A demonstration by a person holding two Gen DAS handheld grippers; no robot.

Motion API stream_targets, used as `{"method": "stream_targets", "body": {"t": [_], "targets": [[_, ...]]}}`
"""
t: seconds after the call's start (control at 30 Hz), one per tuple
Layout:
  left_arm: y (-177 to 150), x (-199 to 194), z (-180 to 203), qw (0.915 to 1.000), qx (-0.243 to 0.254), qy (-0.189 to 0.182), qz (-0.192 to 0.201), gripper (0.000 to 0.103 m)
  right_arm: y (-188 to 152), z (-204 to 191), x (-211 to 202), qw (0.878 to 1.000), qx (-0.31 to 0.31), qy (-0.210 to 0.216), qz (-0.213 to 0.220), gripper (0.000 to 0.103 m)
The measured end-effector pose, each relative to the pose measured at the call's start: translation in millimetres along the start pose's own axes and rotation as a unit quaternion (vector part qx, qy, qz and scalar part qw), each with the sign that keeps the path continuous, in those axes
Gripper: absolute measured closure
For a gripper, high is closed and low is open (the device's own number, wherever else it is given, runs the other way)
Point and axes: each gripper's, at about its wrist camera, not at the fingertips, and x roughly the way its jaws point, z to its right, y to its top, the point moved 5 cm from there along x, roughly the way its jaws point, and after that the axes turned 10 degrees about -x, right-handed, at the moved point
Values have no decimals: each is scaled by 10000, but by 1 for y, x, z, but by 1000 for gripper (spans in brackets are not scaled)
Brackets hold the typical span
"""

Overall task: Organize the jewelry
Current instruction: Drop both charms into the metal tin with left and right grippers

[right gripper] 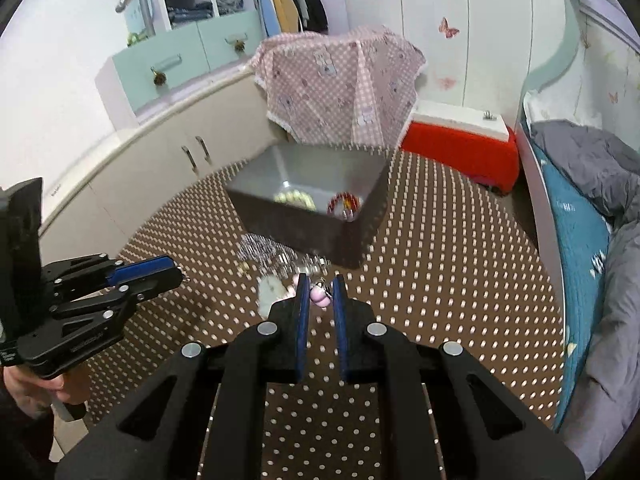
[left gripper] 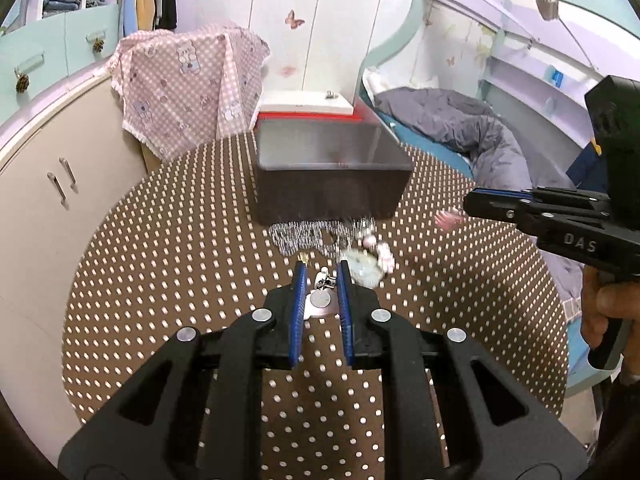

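Observation:
A dark grey box (left gripper: 332,184) stands on the round dotted table (left gripper: 160,280); the right wrist view shows it (right gripper: 320,236) holding a pale bead bracelet (right gripper: 294,198) and a red bangle (right gripper: 344,204). A silver chain (left gripper: 308,236) and a pale watch (left gripper: 362,268) lie in front of the box. My left gripper (left gripper: 322,276) is shut on a white and pink charm piece (left gripper: 320,300). My right gripper (right gripper: 319,284) is shut on a pink charm with a metal clasp (right gripper: 320,294), just above the table near the jewelry pile; it shows at the right in the left view (left gripper: 472,204).
A pink checked cloth (left gripper: 188,92) drapes over something behind the table. A red and white case (right gripper: 460,144) sits beyond the box. A bed with a grey duvet (left gripper: 460,124) lies to the right, beige cabinets (left gripper: 52,200) to the left.

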Motion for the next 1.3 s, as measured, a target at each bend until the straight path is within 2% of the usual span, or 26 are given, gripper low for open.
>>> {"method": "stream_targets", "body": {"t": [0.13,0.3,0.43,0.57,0.77,1.0,1.03,1.07,1.1,1.13,1.17,1.2,1.23,1.27,1.3], "targets": [[31,-14,0,9994,33,16,335,88,27,-3,-17,9994,-159,-32,302,93],[86,-28,-3,9966,141,36,813,88,72,-3,-38,9965,-406,-159,713,93],[121,-26,1,9951,178,-44,972,88,101,3,-40,9951,-459,-151,866,93],[143,-11,6,9957,120,-182,899,88,119,10,-32,9950,-472,-77,879,93],[160,19,13,9976,123,-282,617,87,131,21,-4,9973,-324,58,655,93],[166,46,13,9991,132,-179,356,87,129,30,26,9993,-102,143,343,93],[166,47,12,9993,138,-145,316,84,130,32,28,9993,-49,149,327,91],[167,49,11,9994,139,-81,299,74,128,35,32,9994,43,154,300,88],[167,48,7,9992,107,97,376,29,127,39,34,9994,113,143,288,84],[167,42,6,9979,51,274,592,6,125,43,35,9994,202,86,278,70],[169,36,4,9965,22,326,764,6,125,46,36,9993,276,24,267,47],[170,33,2,9961,1,320,825,6,123,52,35,9988,392,-108,272,36],[170,29,-2,9965,-68,241,803,6,121,57,33,9982,481,-187,300,12],[170,27,-4,9961,-119,295,824,6,118,63,30,9971,630,-191,381,8],[171,24,-8,9952,-163,428,868,6,117,67,27,9959,771,-149,447,8]]}}
